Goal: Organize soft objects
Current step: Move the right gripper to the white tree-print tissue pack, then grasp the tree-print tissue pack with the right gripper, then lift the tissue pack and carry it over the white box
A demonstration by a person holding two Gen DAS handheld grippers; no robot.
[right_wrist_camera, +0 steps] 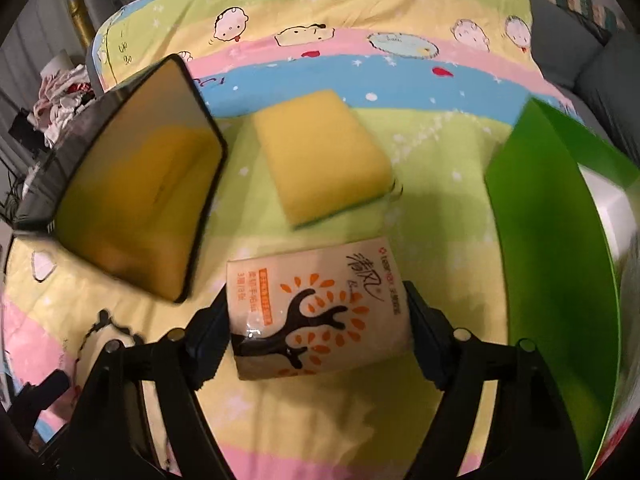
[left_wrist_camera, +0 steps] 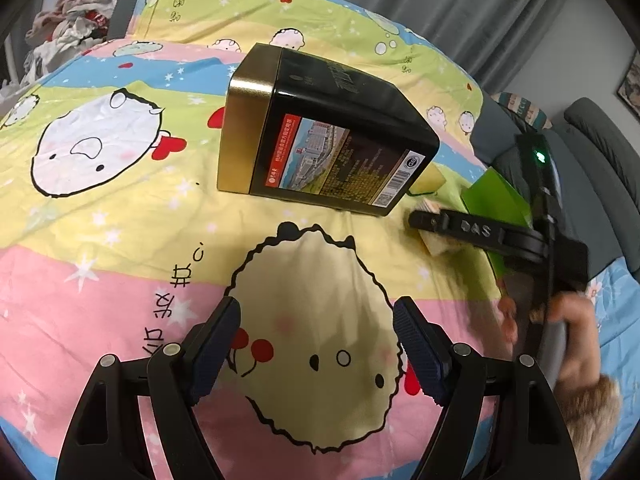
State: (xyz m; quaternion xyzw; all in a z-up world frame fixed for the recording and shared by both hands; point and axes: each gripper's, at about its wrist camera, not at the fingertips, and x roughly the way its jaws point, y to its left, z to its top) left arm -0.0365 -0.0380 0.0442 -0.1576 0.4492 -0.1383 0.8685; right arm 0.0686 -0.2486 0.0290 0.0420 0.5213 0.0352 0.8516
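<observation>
In the right wrist view my right gripper (right_wrist_camera: 318, 316) is shut on a tissue pack (right_wrist_camera: 320, 312), cream with an orange and black tree print, held between both fingers just above the bedspread. A yellow sponge (right_wrist_camera: 324, 156) lies beyond it. A black tin box (right_wrist_camera: 132, 200) lies on its side at left, its open gold inside facing me. A green box (right_wrist_camera: 560, 248) stands at right. In the left wrist view my left gripper (left_wrist_camera: 318, 344) is open and empty over the bedspread, with the black tin (left_wrist_camera: 324, 136) ahead and the right gripper (left_wrist_camera: 460, 228) at right.
A colourful cartoon bedspread (left_wrist_camera: 120, 240) covers the bed. A pile of clothes (left_wrist_camera: 68, 24) lies at the far left. A grey sofa (left_wrist_camera: 600, 152) and grey curtains stand beyond the bed at right.
</observation>
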